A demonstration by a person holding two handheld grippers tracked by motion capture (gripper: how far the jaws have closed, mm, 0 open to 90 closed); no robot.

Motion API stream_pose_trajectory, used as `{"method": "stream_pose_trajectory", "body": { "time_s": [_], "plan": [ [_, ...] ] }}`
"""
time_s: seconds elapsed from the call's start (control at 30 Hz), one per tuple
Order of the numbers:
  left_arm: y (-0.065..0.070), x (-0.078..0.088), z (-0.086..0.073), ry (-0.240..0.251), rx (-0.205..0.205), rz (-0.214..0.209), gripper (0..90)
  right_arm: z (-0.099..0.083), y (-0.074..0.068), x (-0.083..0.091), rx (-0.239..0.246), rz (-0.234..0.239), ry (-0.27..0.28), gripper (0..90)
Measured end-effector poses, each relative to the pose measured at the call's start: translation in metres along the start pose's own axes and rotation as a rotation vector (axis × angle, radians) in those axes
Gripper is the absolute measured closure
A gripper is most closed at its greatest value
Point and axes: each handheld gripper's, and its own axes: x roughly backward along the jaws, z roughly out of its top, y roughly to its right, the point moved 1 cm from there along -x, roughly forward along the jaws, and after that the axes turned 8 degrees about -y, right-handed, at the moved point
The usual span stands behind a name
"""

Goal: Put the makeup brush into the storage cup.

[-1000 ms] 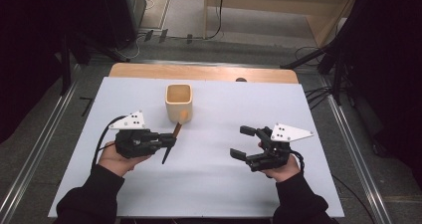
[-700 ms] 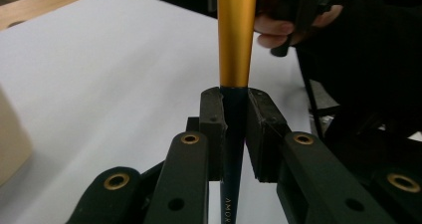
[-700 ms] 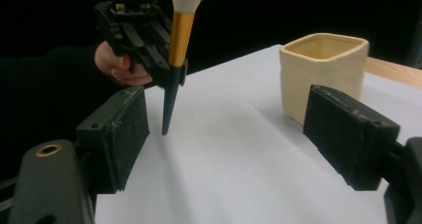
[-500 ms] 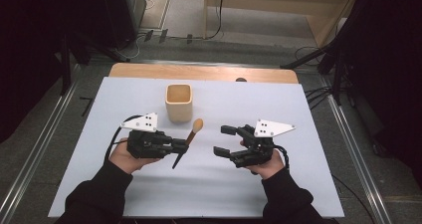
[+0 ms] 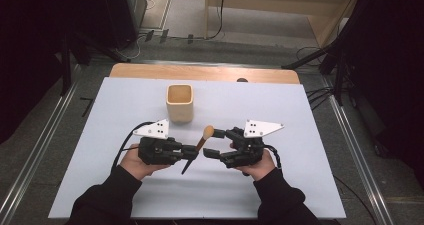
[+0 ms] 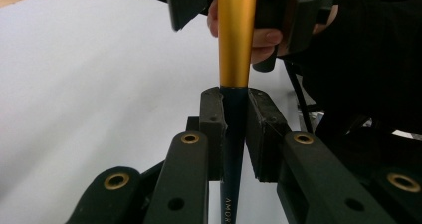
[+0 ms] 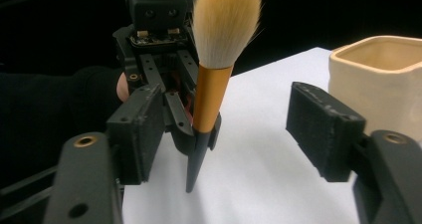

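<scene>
Just in front of the cream square ceramic cup [image 5: 179, 103]: left gripper [image 5: 192, 152], jaws clamped on the dark handle of a gold-ferruled makeup brush [image 5: 199, 147], bristles uppermost; right gripper [image 5: 214, 143], jaws apart and just closing either side of the brush, not touching.

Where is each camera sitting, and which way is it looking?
High view: above the person's side, looking forward and down on the table; both forearms, left gripper and right gripper show.
Left gripper view: rides the left gripper, looking along its jaws clamped on the makeup brush; the other hand's fingers show.
Right gripper view: rides the right gripper, facing the brush and cup.
All three share the brush.
</scene>
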Motion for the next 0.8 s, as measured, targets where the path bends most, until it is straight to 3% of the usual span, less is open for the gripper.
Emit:
{"method": "stream_pose_trajectory", "body": {
  "time_s": [0.17,0.23,0.27,0.4,0.63,0.67,0.7,0.73,0.8],
  "plan": [
    [0.003,-0.004,0.001,-0.006,-0.014,0.001,80.0,0.001,0.000,-0.007,-0.023,0.031,-0.016,50.8],
    [0.003,-0.005,0.001,-0.005,-0.012,-0.004,80.0,0.001,0.000,-0.008,-0.028,0.039,-0.013,53.2],
    [0.004,-0.005,0.001,-0.007,-0.015,0.002,80.0,0.002,0.000,-0.008,-0.033,0.051,-0.014,60.3],
    [0.004,-0.006,0.000,-0.009,-0.017,0.001,80.0,0.002,-0.001,-0.010,-0.034,0.068,-0.019,71.8],
    [0.004,-0.007,0.000,-0.010,-0.014,-0.001,78.7,0.005,-0.001,-0.011,-0.041,0.087,-0.050,76.5],
    [0.003,-0.008,-0.001,-0.011,-0.004,-0.018,76.6,0.006,-0.002,-0.011,-0.033,0.086,-0.056,76.7],
    [0.003,-0.008,-0.001,-0.011,-0.004,-0.018,64.8,0.006,-0.002,-0.011,-0.033,0.086,-0.056,76.7],
    [0.001,-0.009,-0.003,-0.006,-0.012,-0.047,53.6,0.008,-0.004,-0.012,-0.011,0.067,-0.071,76.8],
    [0.001,-0.012,-0.005,-0.001,-0.030,-0.051,41.7,0.009,-0.005,-0.012,0.002,0.064,-0.090,76.8]
  ]
}}
